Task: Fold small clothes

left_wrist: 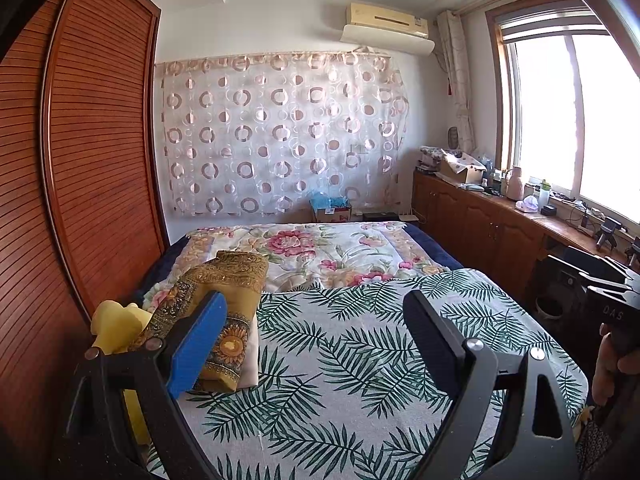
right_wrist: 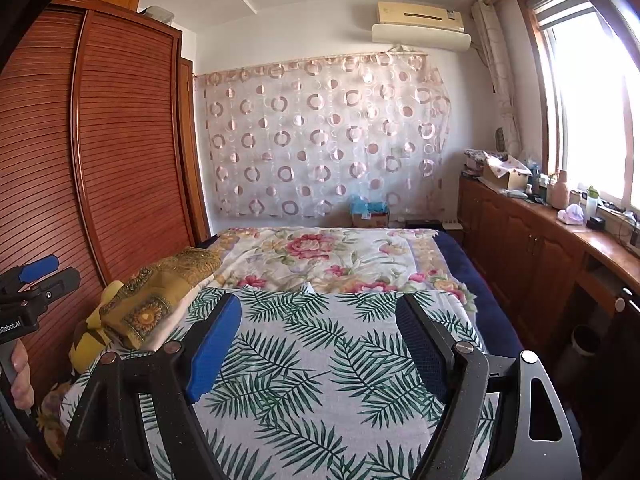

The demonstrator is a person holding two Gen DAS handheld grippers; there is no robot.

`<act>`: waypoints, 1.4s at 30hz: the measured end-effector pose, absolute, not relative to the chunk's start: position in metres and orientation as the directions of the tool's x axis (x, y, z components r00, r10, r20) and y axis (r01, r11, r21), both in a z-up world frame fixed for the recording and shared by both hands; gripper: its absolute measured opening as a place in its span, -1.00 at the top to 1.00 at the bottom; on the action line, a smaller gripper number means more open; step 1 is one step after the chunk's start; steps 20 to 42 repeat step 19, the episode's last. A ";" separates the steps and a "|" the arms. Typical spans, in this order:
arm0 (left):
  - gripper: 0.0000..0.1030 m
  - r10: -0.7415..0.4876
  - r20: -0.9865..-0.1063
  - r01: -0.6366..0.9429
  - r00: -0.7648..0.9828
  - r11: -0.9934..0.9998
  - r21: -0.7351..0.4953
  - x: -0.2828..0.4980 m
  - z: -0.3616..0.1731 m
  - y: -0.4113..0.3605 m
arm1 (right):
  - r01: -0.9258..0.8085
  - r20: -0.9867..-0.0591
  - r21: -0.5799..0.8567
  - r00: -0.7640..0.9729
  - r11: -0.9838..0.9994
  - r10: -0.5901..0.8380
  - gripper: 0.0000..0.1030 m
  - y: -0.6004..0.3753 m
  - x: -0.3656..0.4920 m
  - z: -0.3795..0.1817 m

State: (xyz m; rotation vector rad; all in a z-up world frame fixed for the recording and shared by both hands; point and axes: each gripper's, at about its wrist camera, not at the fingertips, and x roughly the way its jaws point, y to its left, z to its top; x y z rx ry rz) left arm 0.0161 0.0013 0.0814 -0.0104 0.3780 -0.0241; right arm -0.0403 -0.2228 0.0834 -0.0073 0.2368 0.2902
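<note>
I see a bed with a leaf sheet point(left_wrist: 360, 360) spread over the near part. Both my grippers hang over it. The left gripper point(left_wrist: 316, 320) has its two fingers spread wide, and nothing is between them. The right gripper point(right_wrist: 318, 322) is spread wide too, with only the leaf sheet showing in the gap. Neither one touches any cloth.

The small clothes are on the left side of the bed. A folded gold cloth with sunflowers point(left_wrist: 224, 292) lies there on top of a white folded piece point(left_wrist: 250, 360). A soft yellow cloth point(left_wrist: 116, 328) sits just to the left of them, close to the wardrobe. In the left view my blue finger pad point(left_wrist: 196, 344) hides part of the gold cloth.

Farther away, a flower quilt point(left_wrist: 312, 252) covers the far part of the bed. A tall brown wardrobe point(left_wrist: 100, 140) stands along the left, very near the pile. A curtain with pink rings point(left_wrist: 280, 132) hangs on the far wall, with an air conditioner point(left_wrist: 386, 20) above it. On the right is a bright window point(left_wrist: 568, 120) and a long wooden cabinet point(left_wrist: 480, 220) crowded with bottles and boxes.

A hand point(right_wrist: 20, 376) holds the left gripper at the left edge of the right view.
</note>
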 end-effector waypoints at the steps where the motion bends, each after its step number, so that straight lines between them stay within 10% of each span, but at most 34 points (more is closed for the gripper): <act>1: -0.75 -0.026 -0.368 0.022 0.930 1.000 -0.015 0.016 0.083 0.001 | -0.284 -0.232 0.026 0.931 0.959 0.282 -0.58 -0.223 -0.040 0.083; 42: -0.75 -0.024 -0.368 0.020 0.930 1.000 -0.014 0.016 0.083 0.001 | -0.286 -0.230 0.027 0.931 0.958 0.285 -0.58 -0.224 -0.040 0.082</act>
